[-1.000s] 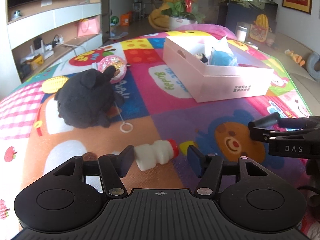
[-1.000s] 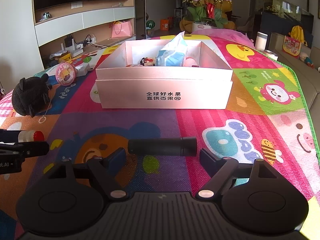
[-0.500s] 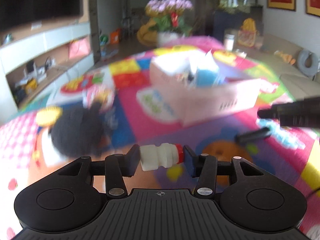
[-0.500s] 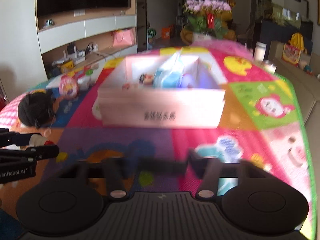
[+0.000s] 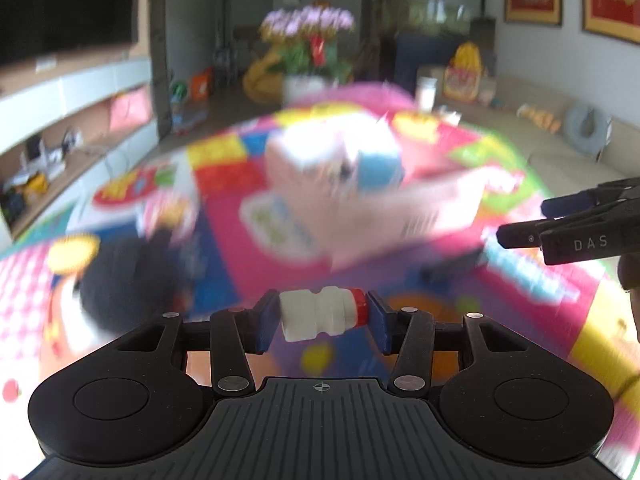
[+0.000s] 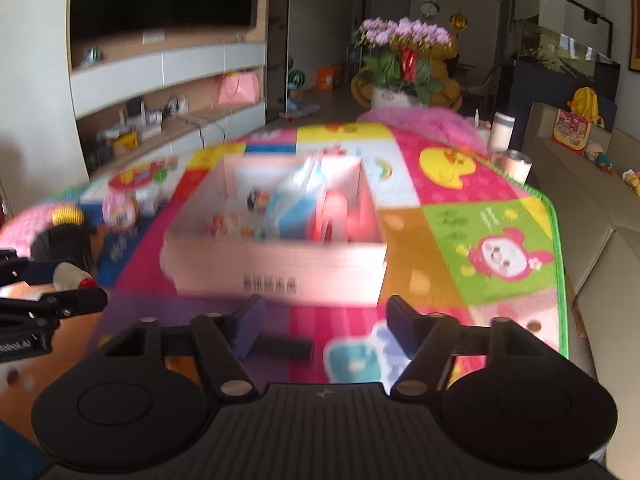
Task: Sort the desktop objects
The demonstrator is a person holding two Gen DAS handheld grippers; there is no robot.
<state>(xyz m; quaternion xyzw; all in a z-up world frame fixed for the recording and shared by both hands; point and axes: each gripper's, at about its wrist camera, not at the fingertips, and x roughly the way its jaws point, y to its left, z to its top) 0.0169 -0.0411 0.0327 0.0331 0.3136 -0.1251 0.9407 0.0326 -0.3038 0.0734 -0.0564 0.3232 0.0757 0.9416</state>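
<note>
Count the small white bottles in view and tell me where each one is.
1. The bottle sits crosswise in the left gripper, whose jaws have just closed on its two ends. The blurred box could hide more.

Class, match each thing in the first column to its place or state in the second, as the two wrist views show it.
Things:
1. white bottle
2. black cylinder
3. pink box
4. black plush toy

Places or states:
A. lies on the mat, on the near side of the box
B. holds a blue tissue pack
C. clamped end to end in the left hand-held gripper
D. sits on the mat, left of the box

Pairs: 1-C, 2-A, 3-B, 4-D.

The left hand-held gripper's jaws have just been closing on the bottle.
</note>
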